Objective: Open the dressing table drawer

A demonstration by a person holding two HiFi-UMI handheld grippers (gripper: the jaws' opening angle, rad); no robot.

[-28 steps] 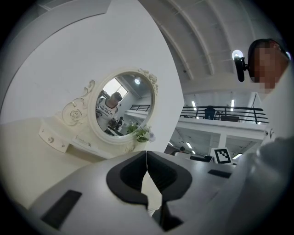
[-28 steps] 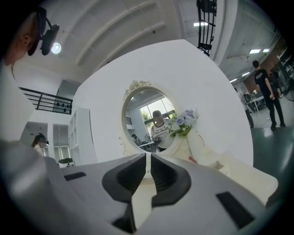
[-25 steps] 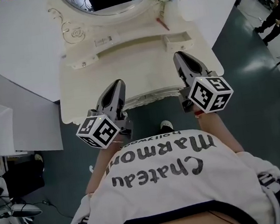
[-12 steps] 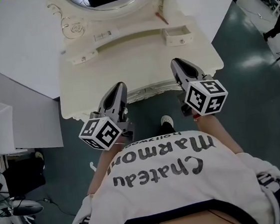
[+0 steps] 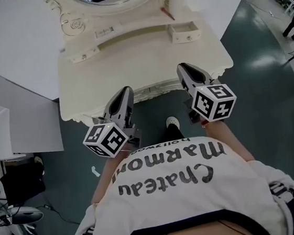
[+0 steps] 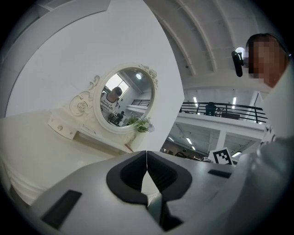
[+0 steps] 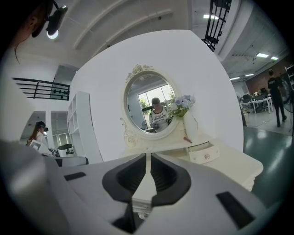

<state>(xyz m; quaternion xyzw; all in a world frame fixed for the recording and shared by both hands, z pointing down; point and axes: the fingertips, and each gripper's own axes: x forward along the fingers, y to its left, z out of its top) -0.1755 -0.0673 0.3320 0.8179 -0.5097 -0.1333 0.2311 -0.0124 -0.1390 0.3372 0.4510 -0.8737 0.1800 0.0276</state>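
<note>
The cream dressing table (image 5: 146, 67) stands in front of me, and its carved front edge (image 5: 154, 91) lies just beyond both grippers. Two small drawers sit at the back of the top: the right one (image 5: 184, 31) has a knob and shows in the right gripper view as well (image 7: 204, 153); the left one (image 5: 83, 56) is under the mirror's scrollwork. My left gripper (image 5: 125, 90) (image 6: 146, 153) is over the front left of the tabletop, shut with nothing in it. My right gripper (image 5: 182, 67) (image 7: 148, 157) is over the front right, its jaws drawn almost together and empty.
An oval mirror (image 7: 149, 108) rises at the back of the table, with a vase of flowers (image 7: 183, 108) and a small red stick (image 5: 167, 13) to its right. A white cabinet (image 5: 27, 128) flanks the table on the left. My shoe (image 5: 172, 122) is on the dark floor below the front edge.
Both grippers have sunk and drawn closer to the table's front edge. The right one has tipped down a little. Neither has opened.
</note>
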